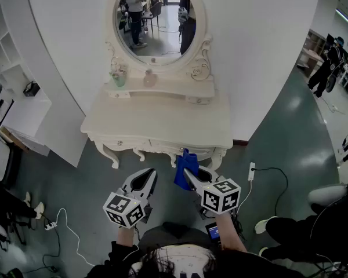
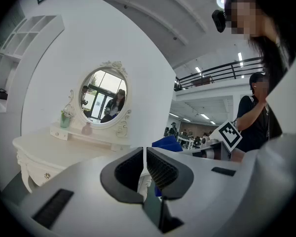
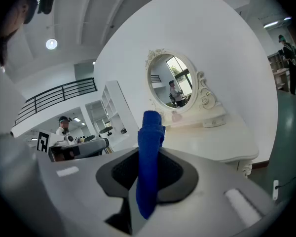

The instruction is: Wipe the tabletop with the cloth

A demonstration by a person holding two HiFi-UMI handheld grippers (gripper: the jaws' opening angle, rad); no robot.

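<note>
head view with both gripper views. the right gripper [image 3: 148, 171] is clamped on a blue cloth [image 3: 149, 142], which stands up between its jaws as a folded strip. in the head view this cloth is near the front edge of the white dressing table and is not yet on the tabletop [image 1: 156, 120]. the left gripper [image 2: 146, 169] has its jaws drawn together on nothing and is held beside the right one, short of the table.

judged step: bringing the cloth to the surface. to do it well, the cloth's free end should be laid flat on the top so that fabric, not the jaw tips, meets the surface. it should then be drawn in overlapping passes across the bare front area. a small green vessel [image 1: 118, 74] and a pink bottle [image 1: 149, 79] sit on the raised back shelf below the mirror [image 1: 159, 16]. strokes are best stopped short of that shelf.
</note>
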